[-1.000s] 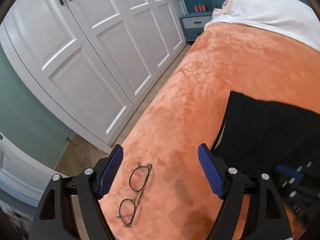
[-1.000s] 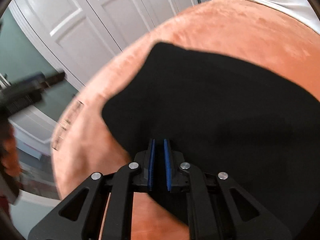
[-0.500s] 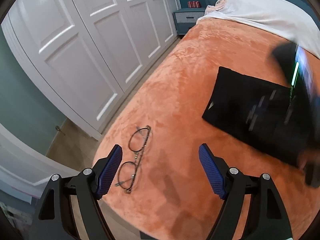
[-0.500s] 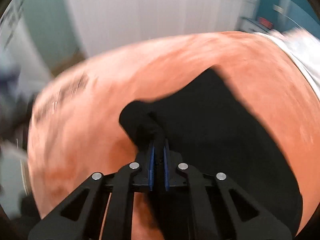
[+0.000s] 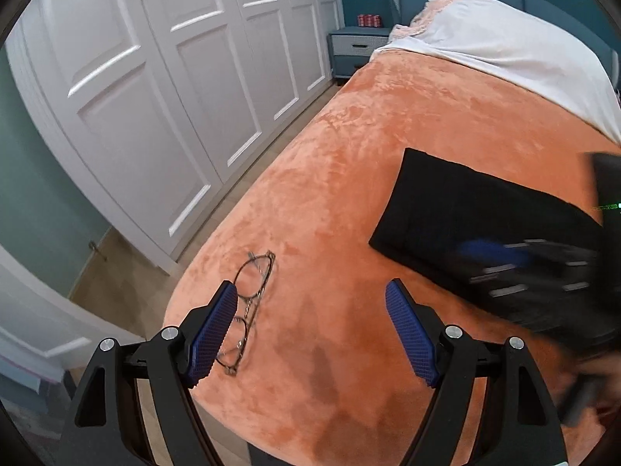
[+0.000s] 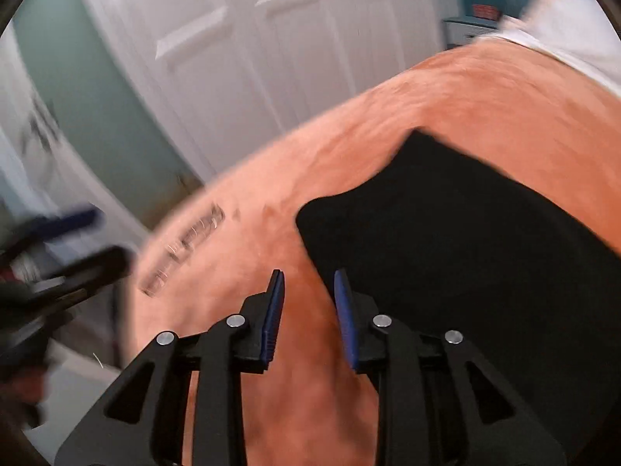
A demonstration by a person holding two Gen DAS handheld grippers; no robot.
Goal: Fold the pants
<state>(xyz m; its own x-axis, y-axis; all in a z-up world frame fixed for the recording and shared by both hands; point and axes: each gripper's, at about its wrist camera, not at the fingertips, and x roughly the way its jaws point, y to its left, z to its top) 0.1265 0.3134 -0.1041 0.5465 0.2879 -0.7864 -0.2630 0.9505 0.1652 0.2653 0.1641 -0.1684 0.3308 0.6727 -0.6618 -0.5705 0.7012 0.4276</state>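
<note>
White wardrobe doors [image 5: 186,89] run along the left side of the room, and the bed's orange blanket [image 5: 333,178] fills most of what I see through both cameras. At the far end a white sheet [image 5: 504,50] covers the head of the bed, with a blue nightstand [image 5: 355,46] beside it against the teal wall.

My left tool [image 5: 312,334] hangs over the near corner of the bed with its blue pads spread wide and nothing between them. A pair of glasses [image 5: 248,303] lies on the blanket just under its left finger [image 5: 211,334], partly hidden by that pad.

On the blanket to the right are the pants [image 5: 465,213], a flat black rectangle with a clean near-left corner, well apart from the glasses. My right tool [image 6: 308,314] sits at their near-left edge, its pads parted with a clear gap and no cloth in them; through that gap I see orange blanket, and the black fabric begins just at the right pad [image 6: 343,314]. From the left camera the same tool [image 5: 516,268] is a dark smear over the pants (too blurred to read more). The right camera is also blurred, so the glasses [image 6: 182,248] show only as streaks.
</note>
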